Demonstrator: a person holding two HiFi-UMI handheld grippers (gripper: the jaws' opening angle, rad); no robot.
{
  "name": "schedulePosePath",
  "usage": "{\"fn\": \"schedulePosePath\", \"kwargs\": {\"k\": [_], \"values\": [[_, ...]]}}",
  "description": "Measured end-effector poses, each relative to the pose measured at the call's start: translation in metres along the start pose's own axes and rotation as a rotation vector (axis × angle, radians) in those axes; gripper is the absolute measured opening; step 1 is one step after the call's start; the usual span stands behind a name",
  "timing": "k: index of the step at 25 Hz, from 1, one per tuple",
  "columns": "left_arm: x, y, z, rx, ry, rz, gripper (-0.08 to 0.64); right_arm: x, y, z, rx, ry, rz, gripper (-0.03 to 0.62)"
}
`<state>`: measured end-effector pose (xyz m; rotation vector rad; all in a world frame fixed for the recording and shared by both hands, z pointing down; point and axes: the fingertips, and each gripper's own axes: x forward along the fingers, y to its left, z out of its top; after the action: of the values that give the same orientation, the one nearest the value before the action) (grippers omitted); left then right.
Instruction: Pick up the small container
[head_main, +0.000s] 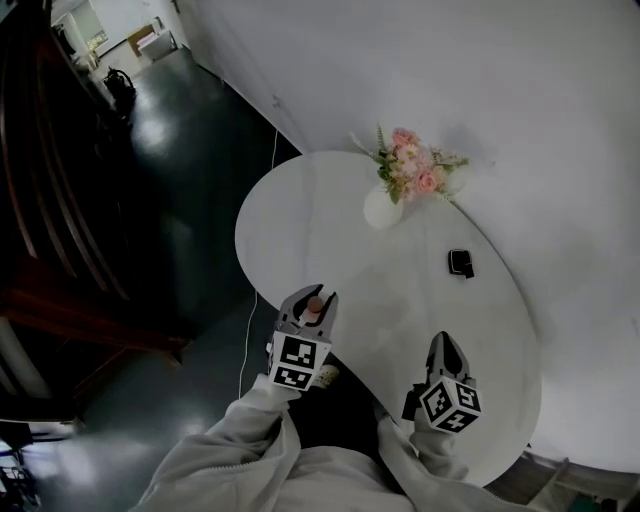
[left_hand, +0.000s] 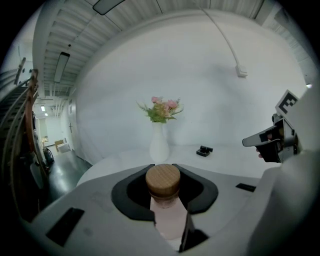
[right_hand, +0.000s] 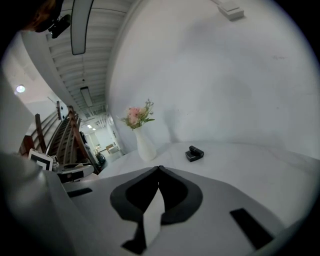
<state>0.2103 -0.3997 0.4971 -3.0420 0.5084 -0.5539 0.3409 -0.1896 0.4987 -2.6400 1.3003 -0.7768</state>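
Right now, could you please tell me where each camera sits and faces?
Head view: on the person's head, looking down at the white oval table, left claw, right claw, grey sleeves.
Left gripper view: on the left claw, looking along jaws shut on the small pink wooden-lidded container; right claw at right.
Right gripper view: on the right claw, jaws shut, empty; left claw at left.
All share: white flower vase, black box.

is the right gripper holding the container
No, the right gripper is shut with nothing in it; the container is clamped in the left gripper.
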Motion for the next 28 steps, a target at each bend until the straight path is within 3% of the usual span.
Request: {"fn": "schedulePosePath", "kwargs": {"k": [13, 22, 28], "values": [[-0.067, 0.057, -0.032, -0.075, 0.038, 0.199, 0.104, 0.036, 0.074, 0.000, -0.222, 0.024, 0.182, 0.051], [-0.101, 0.081, -0.054, -0.128, 0.066, 0.322, 0.104, 0.054, 0.107, -0.011, -0.255, 0.055, 0.298, 0.050], [-0.106, 0.086, -0.055, -0.142, 0.069, 0.350, 0.104, 0.056, 0.112, -0.014, -0.268, 0.064, 0.324, 0.049]]}}
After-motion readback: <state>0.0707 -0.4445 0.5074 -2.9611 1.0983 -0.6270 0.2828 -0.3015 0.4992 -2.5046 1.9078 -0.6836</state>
